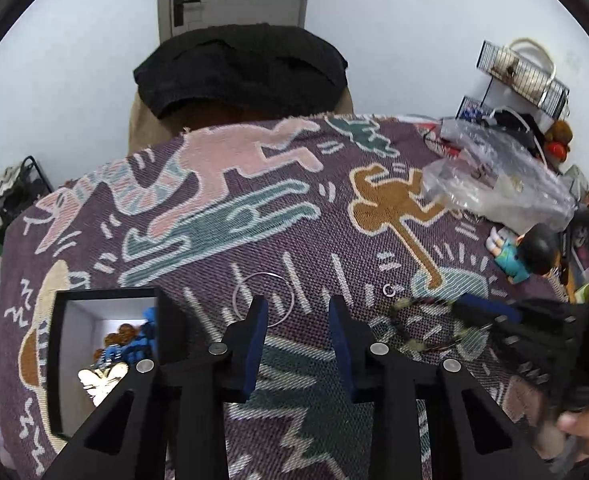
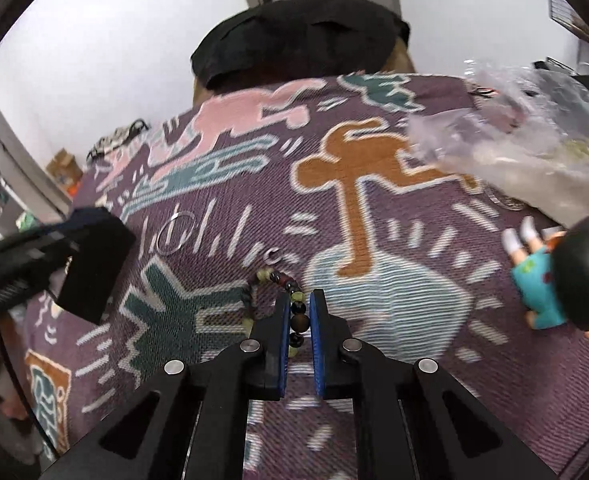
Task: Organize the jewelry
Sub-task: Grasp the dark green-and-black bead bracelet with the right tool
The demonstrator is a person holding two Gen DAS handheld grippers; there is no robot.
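Right wrist view, right gripper (image 2: 297, 300) clamping beaded bracelet (image 2: 290, 292), left gripper (image 1: 297, 308) spread apart

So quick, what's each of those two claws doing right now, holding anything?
Left gripper: open, holding nothing, above the patterned cloth.
Right gripper: closed on a beaded bracelet.

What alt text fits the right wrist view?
The right gripper pinches a beaded bracelet just above a purple patterned blanket. A thin wire hoop and small ring lie beyond; a doll lies right.
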